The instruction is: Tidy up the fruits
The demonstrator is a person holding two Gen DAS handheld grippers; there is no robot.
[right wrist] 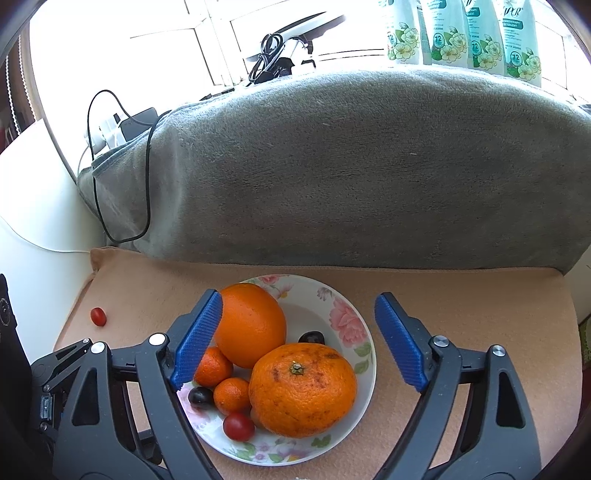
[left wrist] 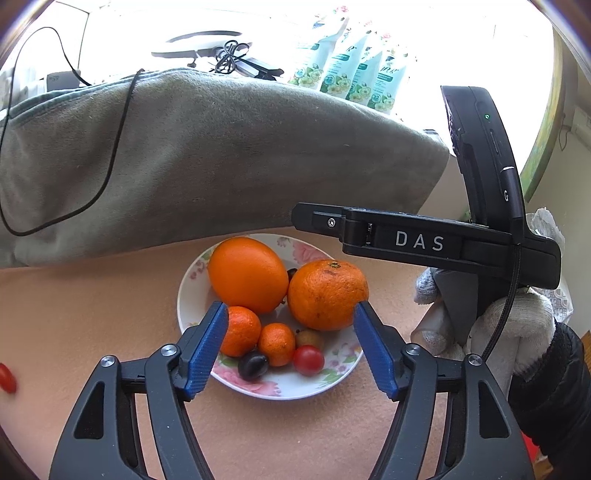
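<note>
Most fruit is already gathered on the floral plate (right wrist: 364, 354), one cherry tomato (right wrist: 98, 316) is left out on the peach cloth (right wrist: 461, 295), and nothing is gripped by the spread-jawed left gripper (left wrist: 290, 347) or right gripper (right wrist: 301, 341).

One floral plate (right wrist: 347, 317) is counted at frame centre. On it: two large oranges (right wrist: 251, 325) (right wrist: 303, 387), two small mandarins (right wrist: 212, 365) (right wrist: 232, 395), one red cherry tomato (right wrist: 238, 426), two dark grapes (right wrist: 200, 396) (right wrist: 312, 338). One brownish small fruit (left wrist: 309, 338) is noted in the left wrist view. A second cherry tomato (right wrist: 98, 316) is recorded at left, off the plate. Four detergent pouches (right wrist: 448, 33) are counted upper right.
</note>
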